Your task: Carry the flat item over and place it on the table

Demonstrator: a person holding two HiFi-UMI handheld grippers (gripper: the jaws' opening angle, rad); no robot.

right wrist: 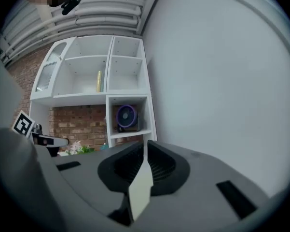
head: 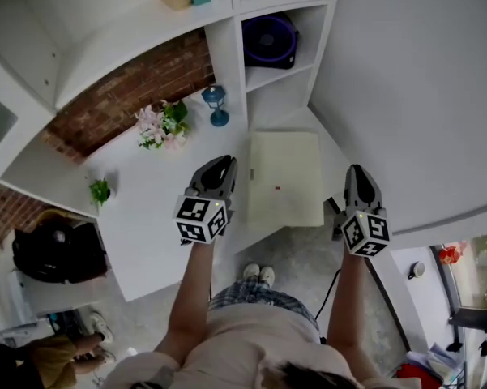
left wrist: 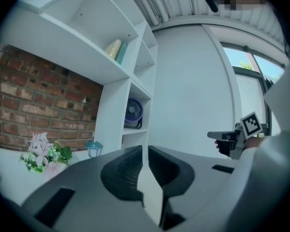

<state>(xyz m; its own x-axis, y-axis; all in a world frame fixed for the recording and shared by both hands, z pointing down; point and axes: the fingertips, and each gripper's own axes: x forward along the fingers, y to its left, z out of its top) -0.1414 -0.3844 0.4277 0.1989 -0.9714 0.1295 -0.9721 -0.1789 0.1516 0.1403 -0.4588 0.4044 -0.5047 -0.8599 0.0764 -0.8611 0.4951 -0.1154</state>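
Jaws, left gripper view: the left gripper [left wrist: 145, 151] has both jaws drawn in on the thin edge of the flat panel [left wrist: 152, 192]. The pale sheet runs edge-on from the pads back toward the camera, with no gap at either side. The right gripper [left wrist: 227, 138] shows off to the side at about the same level.

Right gripper view: same picture mirrored. Its jaws are clamped on the opposite edge of the panel, a pale strip pinched between the ribbed pads. The white shelf unit [right wrist: 111, 81] with the purple fan [right wrist: 126, 117] stands ahead.

Head view: the panel sits flat, face up, between the two grippers, left edge at the left one and right edge toward the right one. It lies over the near corner of the white worktop [head: 146, 209], and its near edge reaches out past the worktop edge, above the grey floor [head: 300, 258]. I cannot tell whether it rests on that corner or hangs just clear of it. The flowers [head: 162, 126] and the blue lantern [head: 217, 104] stand further back, well apart from it.

Progress, as a judgement: the two-sided grip is made. Nothing shows a set-down finished while both jaws stay clamped. Left to do: carry the panel level, lay it fully on the worktop and let go.
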